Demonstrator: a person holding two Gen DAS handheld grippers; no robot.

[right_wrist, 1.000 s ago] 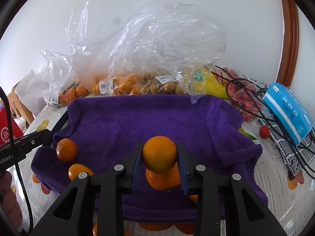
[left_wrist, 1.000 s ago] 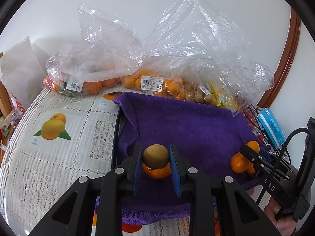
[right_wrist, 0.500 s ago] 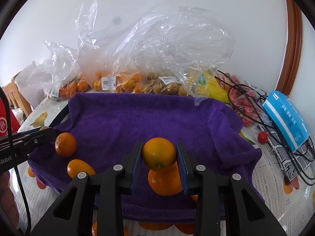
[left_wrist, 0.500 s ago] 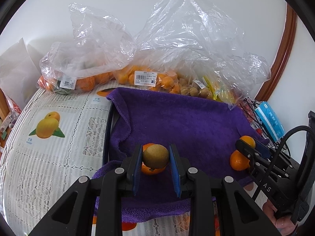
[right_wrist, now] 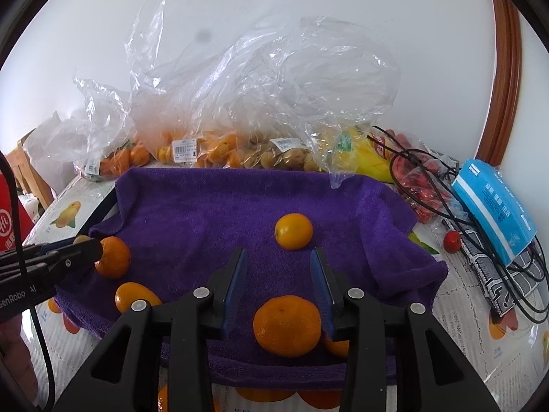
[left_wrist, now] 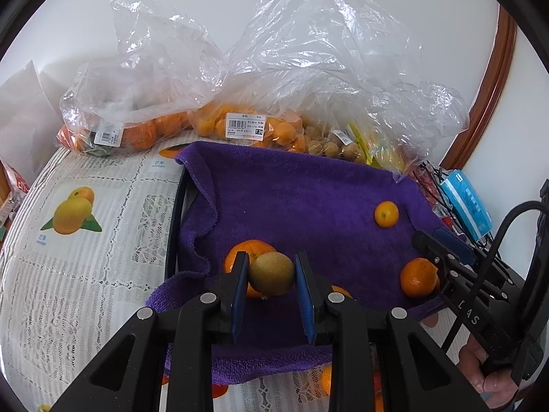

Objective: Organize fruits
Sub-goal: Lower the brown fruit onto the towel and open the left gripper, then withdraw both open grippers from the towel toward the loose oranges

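- Released from the right gripper, whose jaws have just been opening, a small orange now lies free on the purple towel beyond the blue fingertips; a second ago it was clamped between them.
- Nothing is held by the right gripper: its jaws stand slightly apart, and a larger orange is seen on the towel below the gap, near the towel's front edge.
- A kiwi is gripped between the nearly closed jaws of the left gripper, as it was a second ago.
- Behind the kiwi, another orange rests on the towel near its left edge.
- In the left wrist view, the released small orange is seen toward the towel's right side, and one more orange lies beside the right gripper's tips.
- Two further oranges are seen at the towel's left front corner in the right wrist view, one by the left gripper's tips.
- Clear plastic bags of fruit are piled along the towel's back edge.
- A blue packet and black cables lie off the towel's right edge.
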